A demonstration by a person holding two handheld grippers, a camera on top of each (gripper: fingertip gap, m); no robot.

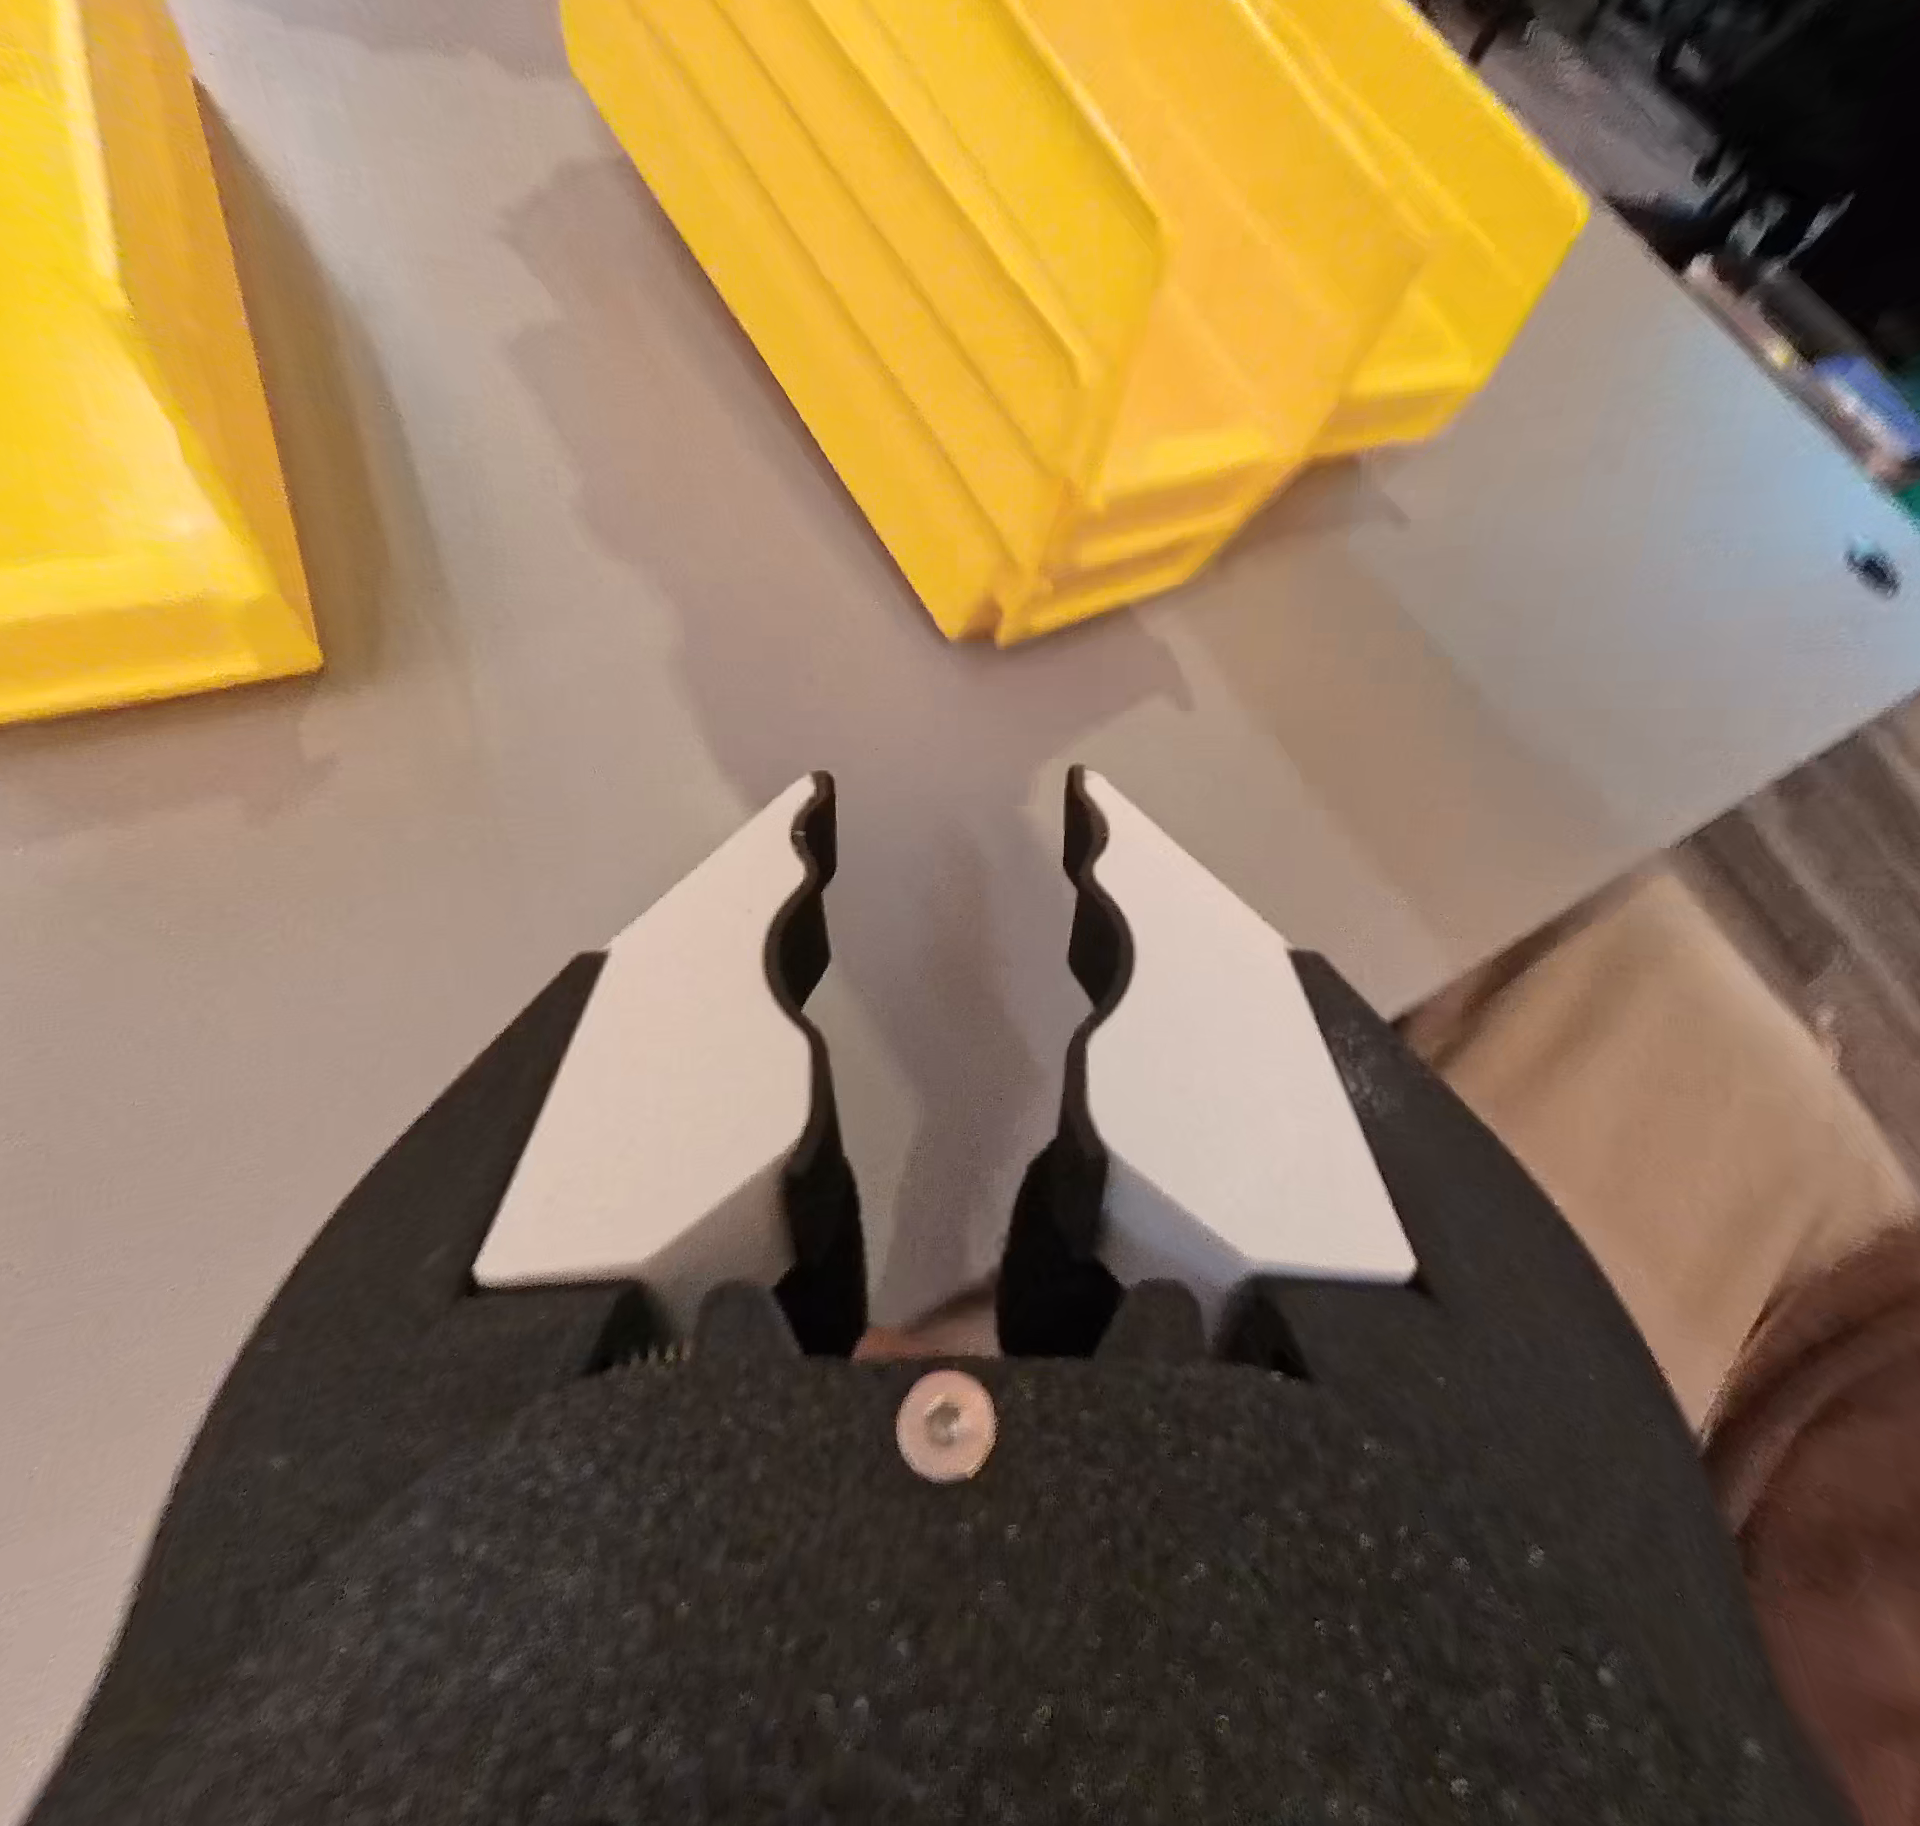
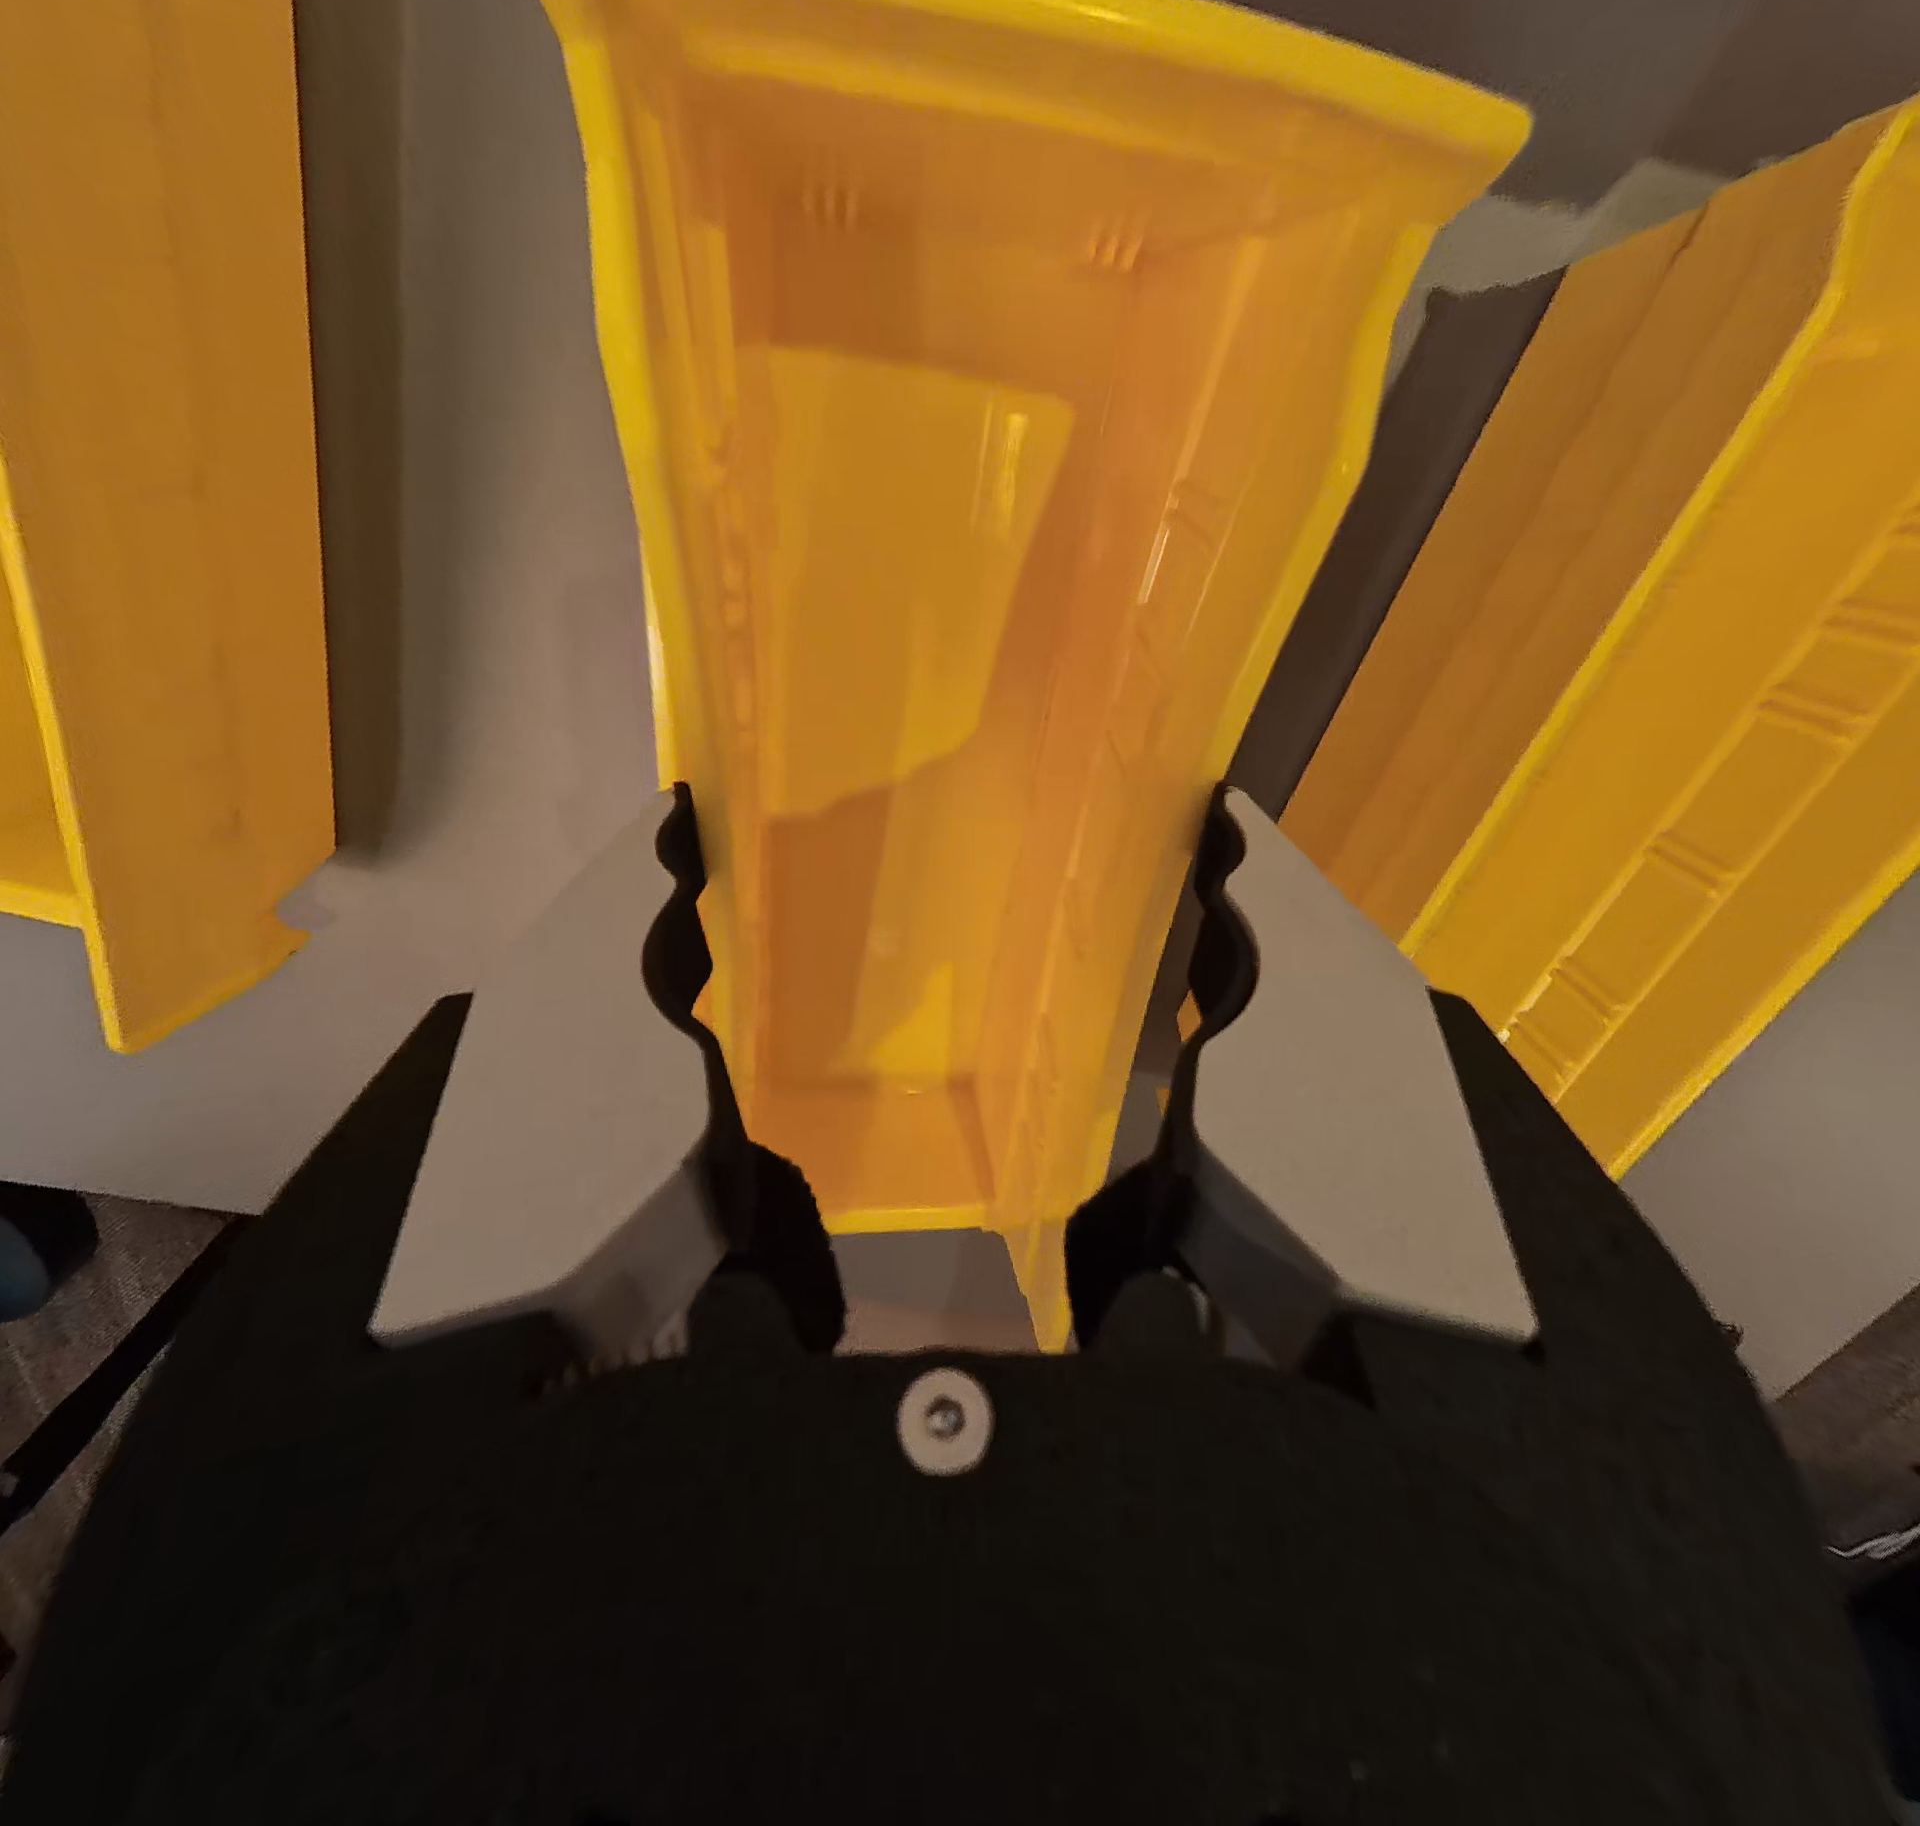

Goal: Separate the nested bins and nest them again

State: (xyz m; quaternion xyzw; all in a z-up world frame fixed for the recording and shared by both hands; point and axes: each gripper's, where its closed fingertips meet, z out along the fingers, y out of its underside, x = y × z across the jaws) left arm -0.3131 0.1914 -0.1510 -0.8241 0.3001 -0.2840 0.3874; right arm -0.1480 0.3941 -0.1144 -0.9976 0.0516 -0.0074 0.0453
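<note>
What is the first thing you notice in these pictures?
Bright yellow everywhere! In the right wrist view, a yellow bin sits between the fingers of the right gripper, with more yellow bins on both sides. In the left wrist view, the left gripper hangs open and empty over the grey table, facing a nested stack of bins.

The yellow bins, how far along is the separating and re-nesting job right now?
Partly done: one single bin lies by itself on the grey table, while a nested stack is together. I cannot tell whether that stack is not yet taken apart or already rebuilt. In hand: the right gripper straddles a yellow bin, jaws at both side walls. The left gripper is open and empty. Left: nesting the loose bins.
</note>
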